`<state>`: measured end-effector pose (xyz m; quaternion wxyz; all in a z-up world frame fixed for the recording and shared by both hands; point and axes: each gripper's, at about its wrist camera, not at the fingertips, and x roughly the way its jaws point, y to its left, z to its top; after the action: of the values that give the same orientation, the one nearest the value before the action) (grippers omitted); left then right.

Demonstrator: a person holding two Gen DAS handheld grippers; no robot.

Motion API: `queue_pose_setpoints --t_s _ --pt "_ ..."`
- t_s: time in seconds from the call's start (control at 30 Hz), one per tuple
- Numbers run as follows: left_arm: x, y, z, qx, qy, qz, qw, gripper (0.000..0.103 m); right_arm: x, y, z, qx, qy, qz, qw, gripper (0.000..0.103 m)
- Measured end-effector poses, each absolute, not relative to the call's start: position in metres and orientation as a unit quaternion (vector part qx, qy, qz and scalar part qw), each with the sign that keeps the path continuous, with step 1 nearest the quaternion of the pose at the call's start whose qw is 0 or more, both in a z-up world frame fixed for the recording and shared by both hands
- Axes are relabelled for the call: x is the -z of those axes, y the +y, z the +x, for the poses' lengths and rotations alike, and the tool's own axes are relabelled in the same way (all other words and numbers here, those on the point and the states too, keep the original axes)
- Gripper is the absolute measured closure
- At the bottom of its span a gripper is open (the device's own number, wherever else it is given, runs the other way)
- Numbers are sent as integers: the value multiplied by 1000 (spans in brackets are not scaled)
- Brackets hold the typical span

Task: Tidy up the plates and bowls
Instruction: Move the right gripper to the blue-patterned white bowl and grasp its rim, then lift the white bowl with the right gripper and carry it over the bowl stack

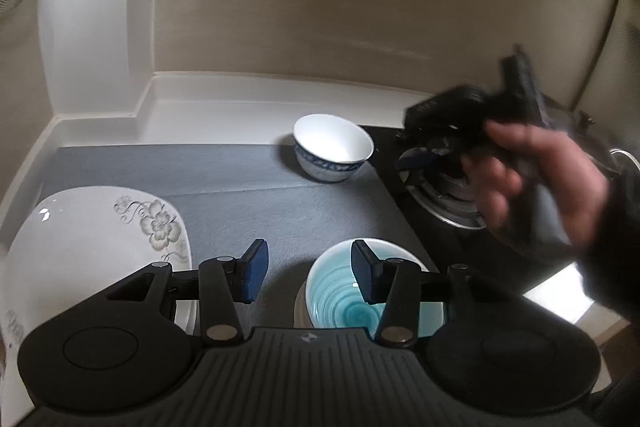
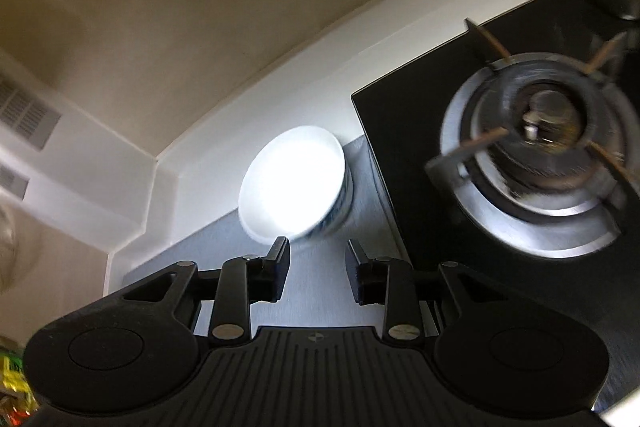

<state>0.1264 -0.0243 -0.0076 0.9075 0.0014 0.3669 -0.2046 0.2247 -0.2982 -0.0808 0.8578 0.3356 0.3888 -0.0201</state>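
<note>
We look down at a kitchen worktop (image 1: pixel 224 115) covered by a grey mat (image 1: pixel 248 195), with a black gas hob (image 2: pixel 404 147) to the right.

From the left wrist view, the left hand-held gripper (image 1: pixel 308 273) hangs above the mat with its blue-padded fingers spread and nothing between them. Under its right finger stands a turquoise bowl (image 1: pixel 336 299) with a swirl pattern, upright at the near edge of the mat; the finger crosses over the rim in the view, but we cannot tell whether it touches. To the left lies a large white plate (image 1: pixel 88 247) with a grey flower design, partly hidden behind the gripper's body. Farther back, near the hob's corner, a white bowl with a blue band (image 1: pixel 332 147) stands upright on the mat.

At the right of that view, a person's hand (image 1: pixel 532 183) holds the right hand-held gripper above the burner (image 1: pixel 444 191); it is blurred.

From the right wrist view, the right hand-held gripper (image 2: pixel 318 275) has its fingers parted and empty, above the mat. The white bowl (image 2: pixel 292 183), glaring bright inside, sits just beyond the fingertips, beside the hob's edge. The burner (image 2: pixel 536 151) and its pan supports fill the right side.
</note>
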Motion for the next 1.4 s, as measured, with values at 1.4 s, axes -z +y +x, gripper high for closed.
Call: queue_pose_setpoints --t_s 1.4 --pt "20 -58 67 33 376 -69 924 52 121 -273 284 -146 542 236 793 86"
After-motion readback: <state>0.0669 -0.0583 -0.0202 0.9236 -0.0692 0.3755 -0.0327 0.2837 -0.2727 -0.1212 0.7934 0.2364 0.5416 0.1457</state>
